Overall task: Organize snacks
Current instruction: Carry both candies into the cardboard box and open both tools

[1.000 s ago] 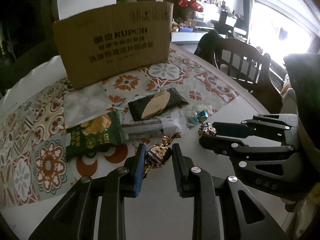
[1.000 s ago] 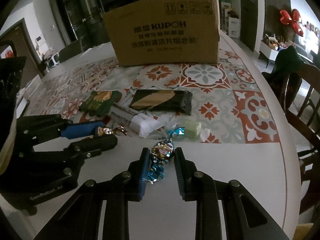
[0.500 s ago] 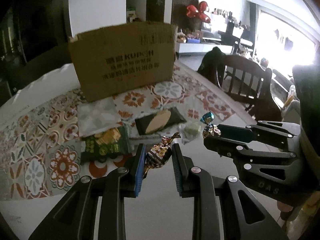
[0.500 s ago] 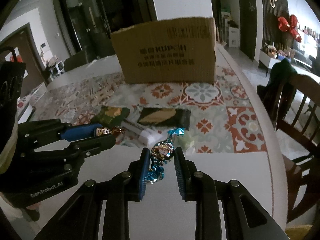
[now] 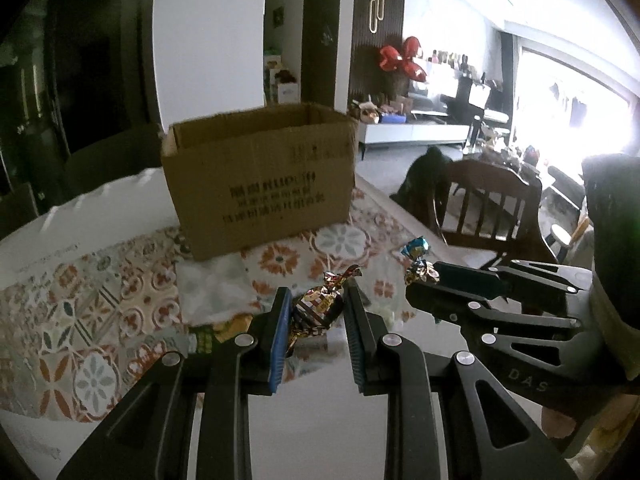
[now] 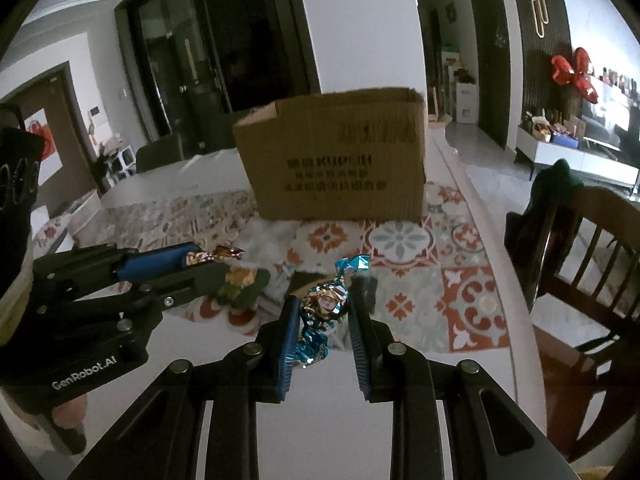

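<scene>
My left tongs [image 5: 316, 316] pinch a gold-wrapped candy [image 5: 317, 305], my right tongs [image 6: 322, 314] a blue-wrapped candy [image 6: 325, 302], both above the white counter [image 6: 328, 432] with its patterned cloth [image 6: 460, 280]; an open cardboard box [image 6: 336, 164] stands beyond, a wooden chair [image 6: 592, 264] alongside.

Dim, motion-blurred fisheye views; a window [image 5: 576, 92] glares white, and the edges bend.

Left gripper [image 5: 316, 312] and right gripper [image 6: 324, 312] side by side, tilted downward, jaws narrow, each clamping a candy.
</scene>
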A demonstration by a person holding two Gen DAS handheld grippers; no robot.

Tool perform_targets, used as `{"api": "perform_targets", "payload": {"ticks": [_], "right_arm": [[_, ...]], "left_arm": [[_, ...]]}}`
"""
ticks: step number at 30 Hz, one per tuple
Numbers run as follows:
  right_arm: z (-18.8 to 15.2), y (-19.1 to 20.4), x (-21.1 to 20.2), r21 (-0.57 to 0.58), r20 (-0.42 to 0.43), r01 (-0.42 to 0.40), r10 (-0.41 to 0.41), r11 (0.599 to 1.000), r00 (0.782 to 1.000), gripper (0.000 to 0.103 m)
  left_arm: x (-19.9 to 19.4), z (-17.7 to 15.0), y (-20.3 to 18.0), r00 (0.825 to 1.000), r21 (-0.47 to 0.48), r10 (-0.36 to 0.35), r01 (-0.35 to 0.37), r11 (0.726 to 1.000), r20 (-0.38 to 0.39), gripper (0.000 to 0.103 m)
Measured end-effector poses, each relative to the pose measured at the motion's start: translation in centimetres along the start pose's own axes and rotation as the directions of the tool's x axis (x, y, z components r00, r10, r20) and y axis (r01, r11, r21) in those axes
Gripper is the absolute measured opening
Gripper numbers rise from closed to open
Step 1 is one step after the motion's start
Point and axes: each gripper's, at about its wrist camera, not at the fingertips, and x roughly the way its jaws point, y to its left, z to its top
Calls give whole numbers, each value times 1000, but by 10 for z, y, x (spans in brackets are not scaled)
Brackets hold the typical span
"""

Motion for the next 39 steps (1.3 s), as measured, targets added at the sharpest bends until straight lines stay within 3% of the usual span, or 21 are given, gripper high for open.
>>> {"api": "perform_targets", "payload": {"ticks": [15,29,39], "right_arm": [[64,-10,-11,-4,133,-3,3,1000,991,26],[128,-21,15,-8,149,-18,19,1000,989,26],[177,-31,46,-46,98,-9,14,999,995,26]], "left_arm": [[-11,69,12,989,-6,67,-67,998,130,27],[14,121,37,986,-43,108,-103,994,124,27],[48,158,56,984,-78,162,-156,985,72,27]]}}
